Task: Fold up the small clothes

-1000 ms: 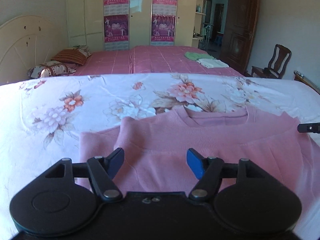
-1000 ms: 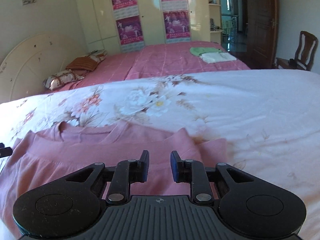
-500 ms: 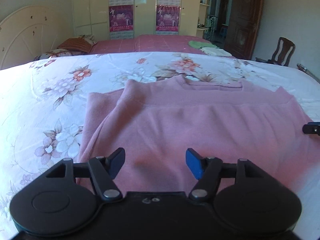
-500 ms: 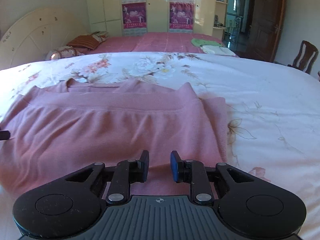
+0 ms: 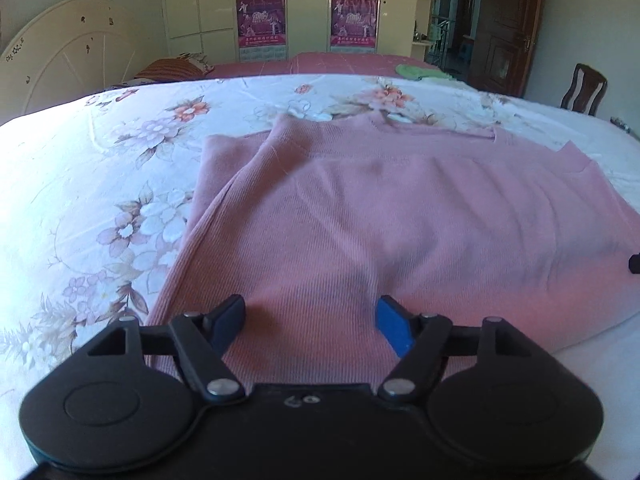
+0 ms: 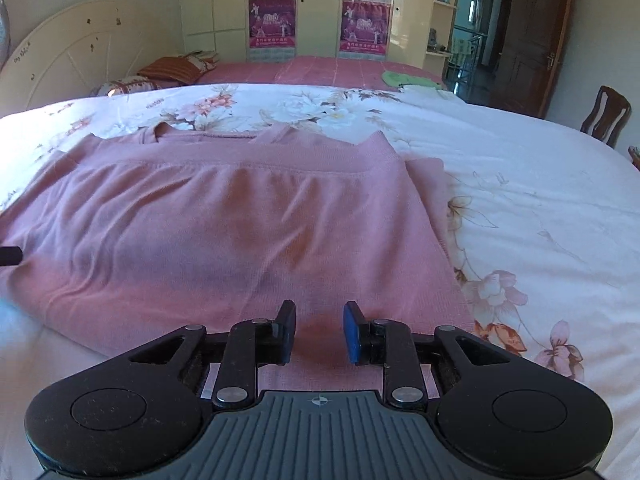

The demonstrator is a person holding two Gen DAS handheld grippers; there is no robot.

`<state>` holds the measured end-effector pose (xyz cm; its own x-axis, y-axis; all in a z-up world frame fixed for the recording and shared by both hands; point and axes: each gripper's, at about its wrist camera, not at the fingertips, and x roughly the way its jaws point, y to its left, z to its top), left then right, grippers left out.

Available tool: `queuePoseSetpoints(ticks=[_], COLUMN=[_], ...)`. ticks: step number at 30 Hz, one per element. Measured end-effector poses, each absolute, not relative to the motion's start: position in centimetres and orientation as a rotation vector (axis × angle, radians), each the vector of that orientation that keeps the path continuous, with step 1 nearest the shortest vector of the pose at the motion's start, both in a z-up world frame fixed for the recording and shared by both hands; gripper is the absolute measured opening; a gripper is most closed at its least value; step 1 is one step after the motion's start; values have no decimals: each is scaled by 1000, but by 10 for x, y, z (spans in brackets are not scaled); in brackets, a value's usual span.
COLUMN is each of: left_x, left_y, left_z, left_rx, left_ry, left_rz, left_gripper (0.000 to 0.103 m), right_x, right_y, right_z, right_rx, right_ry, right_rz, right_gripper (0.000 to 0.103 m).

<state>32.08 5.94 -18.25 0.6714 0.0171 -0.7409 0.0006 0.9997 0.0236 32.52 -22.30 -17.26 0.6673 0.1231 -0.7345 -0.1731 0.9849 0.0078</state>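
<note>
A pink knit sweater [image 5: 380,220] lies flat on the floral bedsheet [image 5: 100,184], its neckline at the far side and a sleeve folded under along each side. It also shows in the right wrist view [image 6: 224,220]. My left gripper [image 5: 311,318] is open and empty above the near left part of the sweater. My right gripper [image 6: 319,330] is open with a narrower gap, empty, above the sweater's near right part. Each gripper's tip shows at the other view's edge.
The floral sheet [image 6: 540,208] extends right and left of the sweater. Behind is a pink bed [image 6: 328,70] with pillows [image 6: 176,68] and folded green cloth [image 6: 404,79]. A wooden chair [image 6: 606,114] and dark door [image 5: 504,28] stand at right.
Both grippers have risen and pulled back toward the near edge, so more of the sweater shows. Their jaw openings are unchanged. The sweater has not moved.
</note>
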Motion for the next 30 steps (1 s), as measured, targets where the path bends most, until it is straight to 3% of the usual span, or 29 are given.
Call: queuePoseSetpoints(ticks=[5,8,11,13,14,15,23,26,30], left_x=[311,304,297,298,300,303,321,320,320], left_y=[64,69,71,71,70,70,77,73,74], left_z=[-177,-171,-165,-161,-158,-157,-178,-179,-175], left_rx=[-32,-88,-126,-127,-126,-125,-140,-103,-126], left_ry=[845,854,841,829,820,815,879,881,894], left_rz=[12,26,35,37,38,43,113,116,120], left_gripper=[73,81,82,82,82,82,82,82,83], right_x=[320,316,314,314,314,313,327,335,347], right_y=[-221,-215,-199,-188,-181,-176,-141,-133,-121], right_z=[-175,-159,-149,-147,-146,-145,-144,-146,-143], right_rx=[-67,-24,-13,-8,-11,-17,-37,-37,-53], right_ry=[855,815,797,793,783,770,752,758,740], right_rz=[165,196,239,267,277,290,338,341,349], right_gripper=[27,27,29,46,61,62,60,38,38])
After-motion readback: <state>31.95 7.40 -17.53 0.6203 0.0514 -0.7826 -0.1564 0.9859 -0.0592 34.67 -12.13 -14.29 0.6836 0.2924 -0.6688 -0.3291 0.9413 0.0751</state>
